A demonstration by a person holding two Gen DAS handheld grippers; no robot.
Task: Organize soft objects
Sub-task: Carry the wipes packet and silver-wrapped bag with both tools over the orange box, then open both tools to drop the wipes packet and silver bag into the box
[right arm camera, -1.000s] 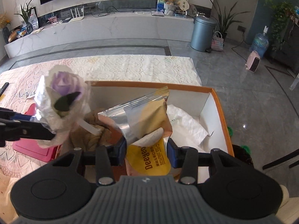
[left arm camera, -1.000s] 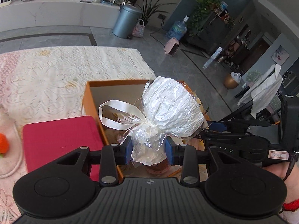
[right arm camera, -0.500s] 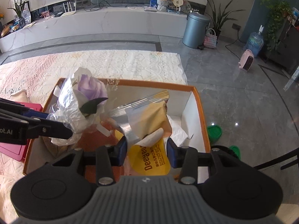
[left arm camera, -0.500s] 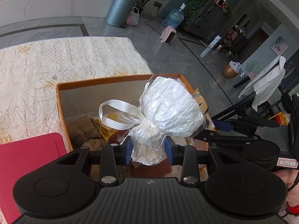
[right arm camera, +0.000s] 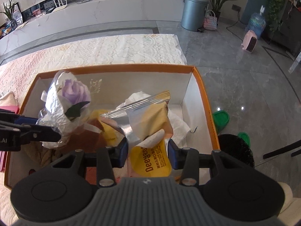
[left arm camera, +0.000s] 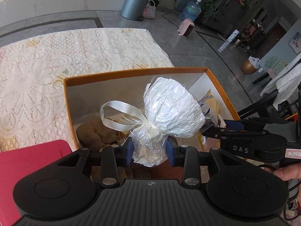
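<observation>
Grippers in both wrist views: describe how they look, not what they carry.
Each gripper, left gripper and right gripper, has a matte black ribbed body with two round discs, black finger arms with silver screws, and blue pads. The right one's side shows white letters "DAS", a white label and a black cable.

Counted across both views: 1 orange box (right arm camera: 210,113), 1 wrapped purple flower (right arm camera: 69,101) with 1 white ribbon (left arm camera: 120,115), 1 yellow-labelled pouch (right arm camera: 152,131), 1 brown plush (left arm camera: 94,133), 1 sheet of white paper (right arm camera: 176,122), 1 red folder (left arm camera: 28,162), 1 lace tablecloth (left arm camera: 56,66), 2 grippers, 1 grey bin (right arm camera: 194,12), 1 water jug (right arm camera: 256,21), 2 green slippers (right arm camera: 222,117)
</observation>
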